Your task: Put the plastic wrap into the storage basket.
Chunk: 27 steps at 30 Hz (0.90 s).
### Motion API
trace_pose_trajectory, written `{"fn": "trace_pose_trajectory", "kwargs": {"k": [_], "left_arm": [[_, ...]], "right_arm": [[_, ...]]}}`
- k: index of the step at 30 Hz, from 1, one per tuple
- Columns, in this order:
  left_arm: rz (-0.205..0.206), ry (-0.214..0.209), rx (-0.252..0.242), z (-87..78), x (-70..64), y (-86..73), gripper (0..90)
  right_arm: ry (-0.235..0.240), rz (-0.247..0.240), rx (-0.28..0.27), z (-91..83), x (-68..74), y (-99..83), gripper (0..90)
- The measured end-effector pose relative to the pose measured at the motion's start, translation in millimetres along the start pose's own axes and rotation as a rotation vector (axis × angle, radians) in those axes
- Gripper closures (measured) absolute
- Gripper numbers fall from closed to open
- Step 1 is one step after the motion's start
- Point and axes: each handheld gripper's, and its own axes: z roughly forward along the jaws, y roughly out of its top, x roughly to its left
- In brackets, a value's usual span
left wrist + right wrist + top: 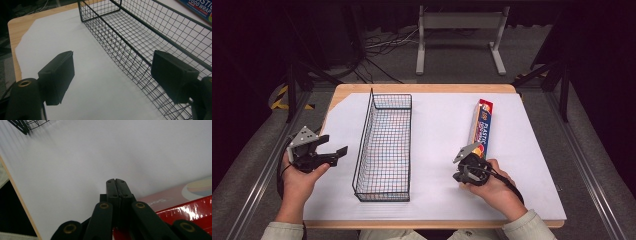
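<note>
At the worktop (pixel 432 200), I hold my right tool (pixel 468 167) low at the near end of the long box of food wrap (pixel 480 127), which lies flat on the white sheet to the right of the black wire basket (pixel 384 145), well apart from it, its length running away from me. In the right gripper view the two black jaws of that tool stand pressed together with nothing between them, their tips over the white sheet just beside the box's red edge (pixel 175 202); whether the tool actually touches the box I cannot tell from this angle. My left tool (pixel 329 152) hovers at the worktop's left side, just beside the basket's long near-left wall, its jaws spread wide apart and holding nothing. The left gripper view looks between those jaws along the basket's mesh wall (pixel 130 52), with a corner of the food wrap box (pixel 197 7) beyond it.
</note>
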Motion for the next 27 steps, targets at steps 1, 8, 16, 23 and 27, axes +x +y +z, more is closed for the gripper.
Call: {"fn": "trace_pose_trajectory", "kwargs": {"k": [1, 8, 16, 23, 27], "left_arm": [[0.001, -0.003, 0.003, 0.5, -0.2, 0.3, 19.7], [0.006, -0.009, 0.000, 1.4, -0.9, 2.9, 19.7], [0.003, -0.005, 0.001, 1.1, -0.1, 2.2, 19.7], [-0.001, -0.009, 0.004, 1.6, -0.4, 1.7, 19.7], [0.001, -0.007, 0.004, 1.0, 0.4, 1.0, 19.7]], "right_arm": [[-0.006, 0.010, 0.011, -2.0, -0.3, -1.2, 90.0], [0.009, 0.061, 0.072, -12.6, -11.7, -13.6, 90.0], [-0.006, 0.070, 0.096, -23.5, -15.0, -17.7, 90.0], [0.002, 0.064, 0.089, -19.9, -14.5, -17.9, 90.0], [-0.021, 0.012, 0.195, -1.6, -4.5, -13.3, 90.0]]}}
